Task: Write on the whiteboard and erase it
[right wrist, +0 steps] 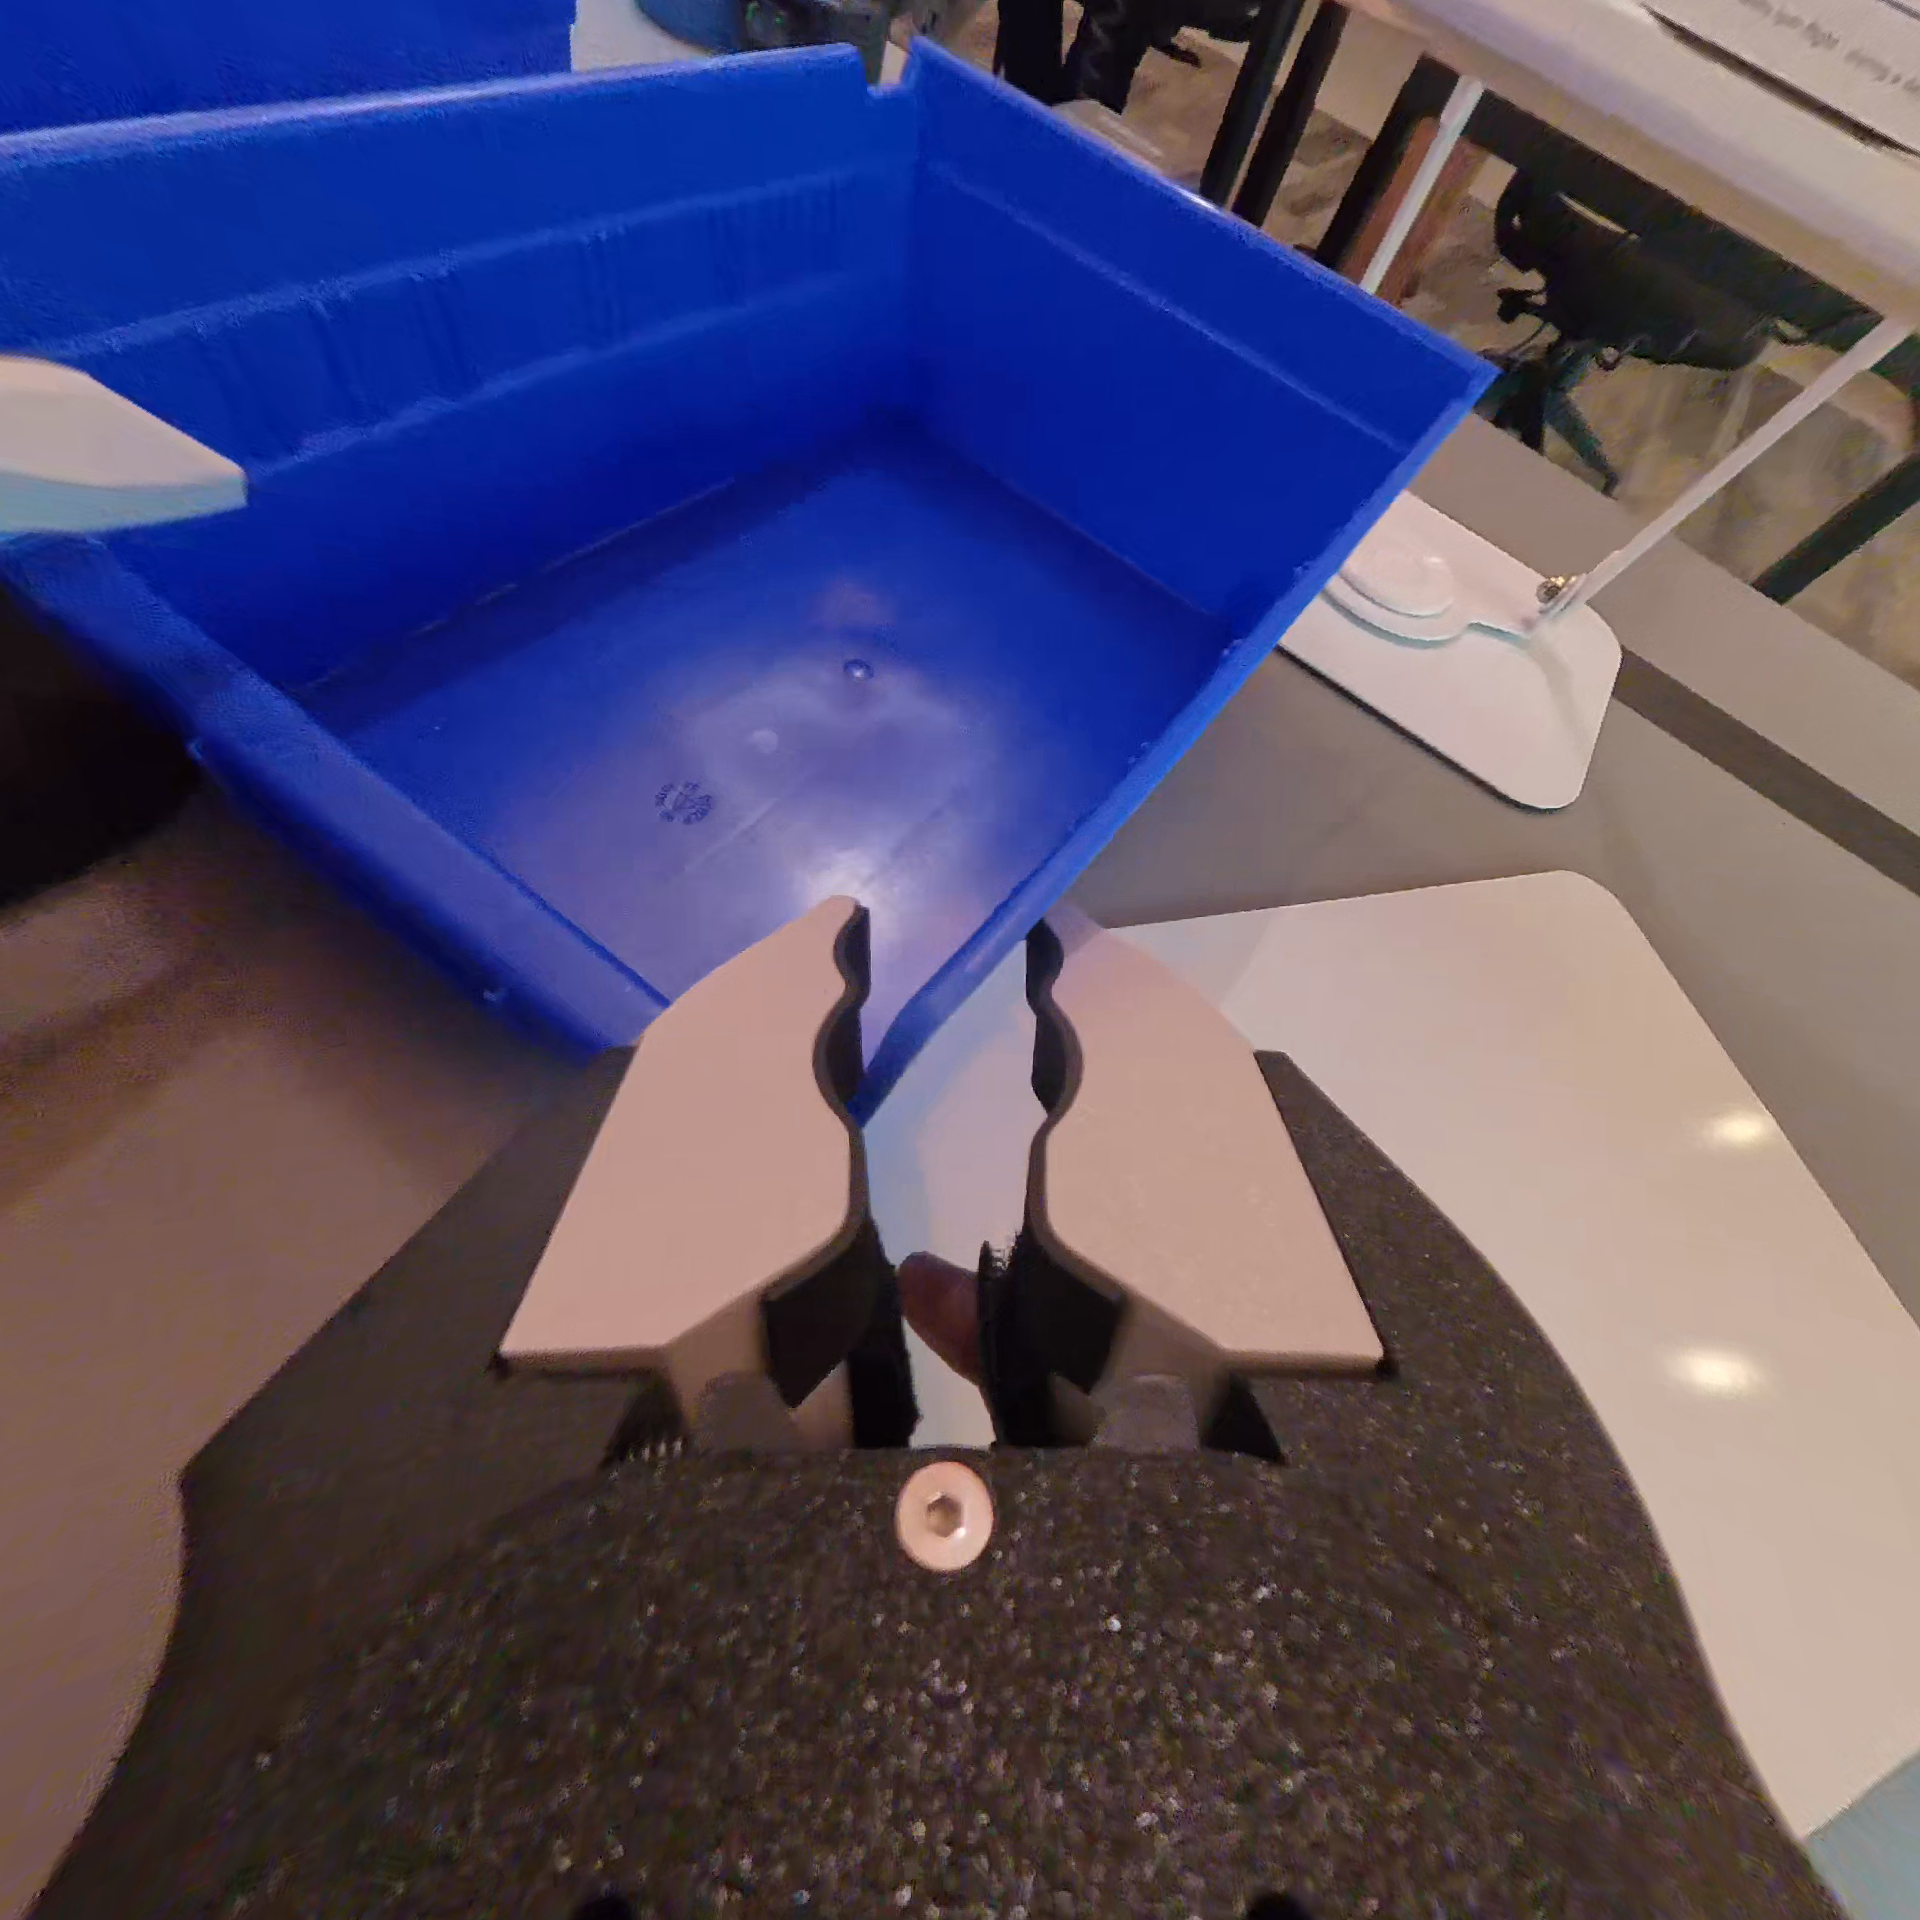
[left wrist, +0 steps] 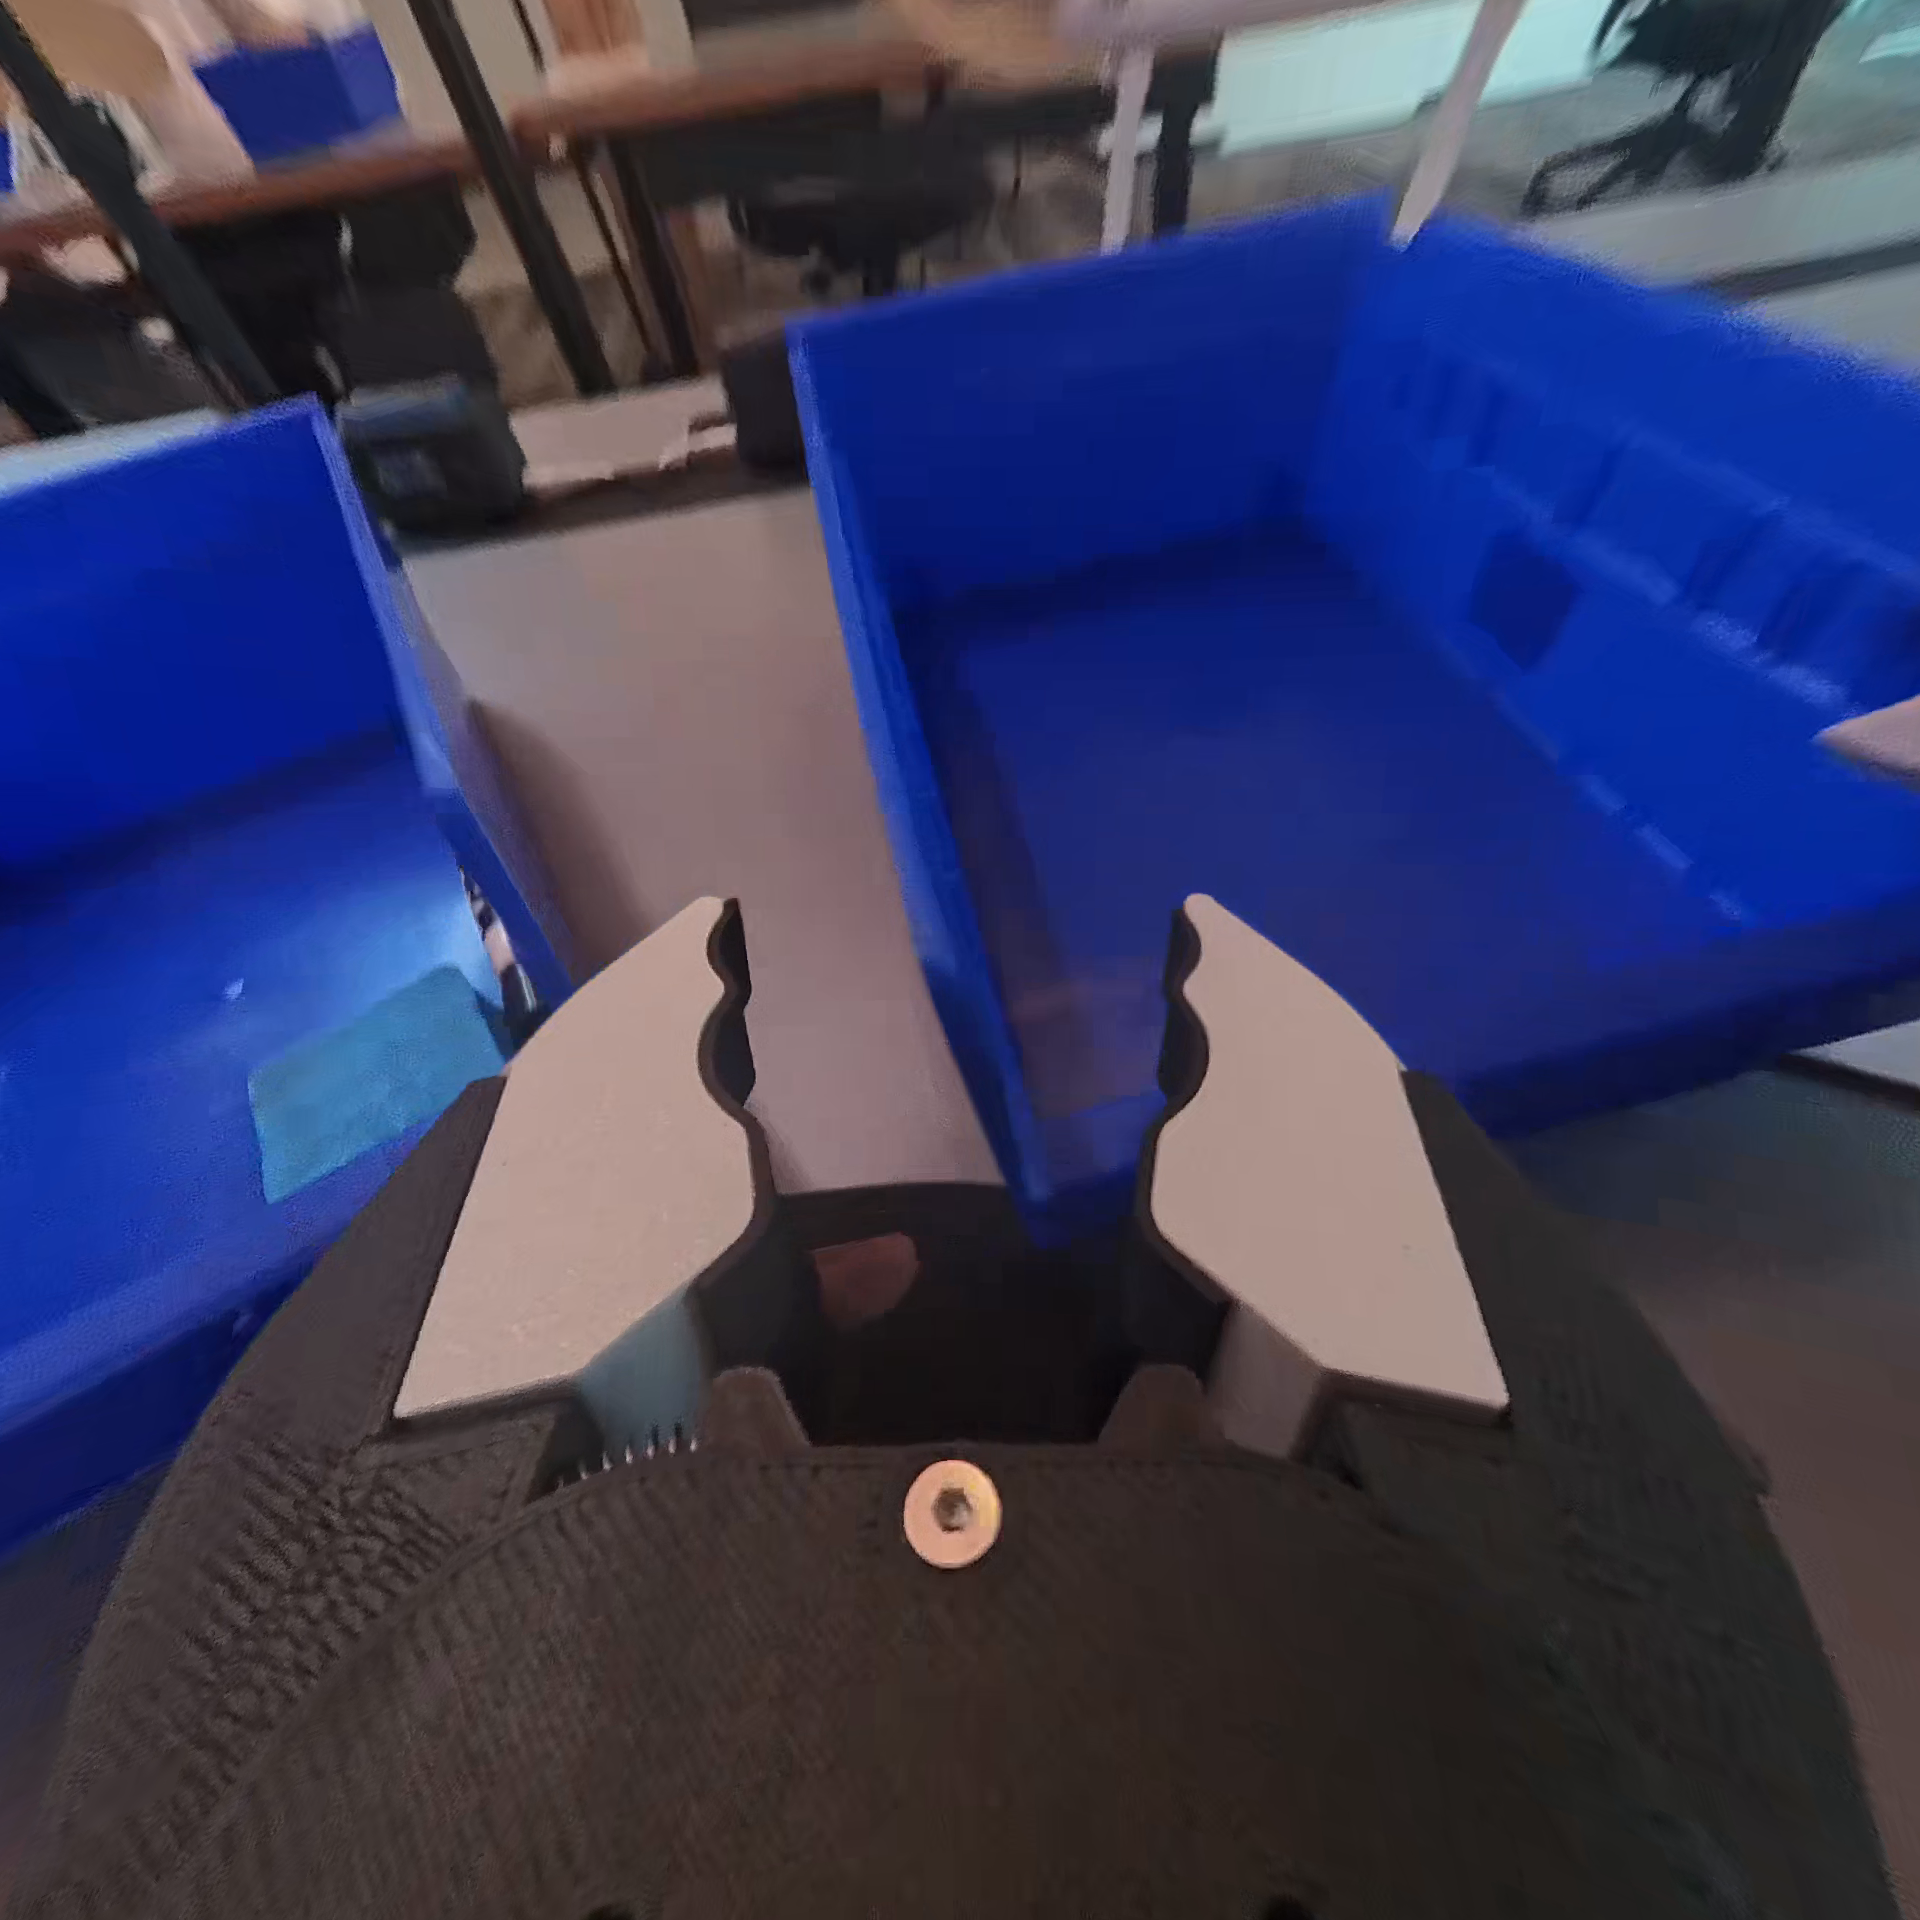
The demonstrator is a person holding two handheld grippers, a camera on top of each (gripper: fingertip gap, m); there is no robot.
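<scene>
While I hover over the bins:
Left gripper (left wrist: 961, 914): agape, nothing in it
Right gripper (right wrist: 945, 925): narrow gap, bare, above whiteboard (right wrist: 1507, 1195)
Marker, eraser: unseen
Risk: clipping blue bin (right wrist: 1039, 935) corner, shoving it onto the board

The whiteboard (right wrist: 1507, 1195) is a flat, glossy white panel with a rounded far corner, lying face up on the grey tabletop (right wrist: 1351, 810). Its surface is bare of marks where it shows and mirrors two small spots of light. It lies just to the right of the near corner of the blue bin (right wrist: 1091, 343), its left edge running in close by the bin's wall. Only part of the board is in view.
</scene>
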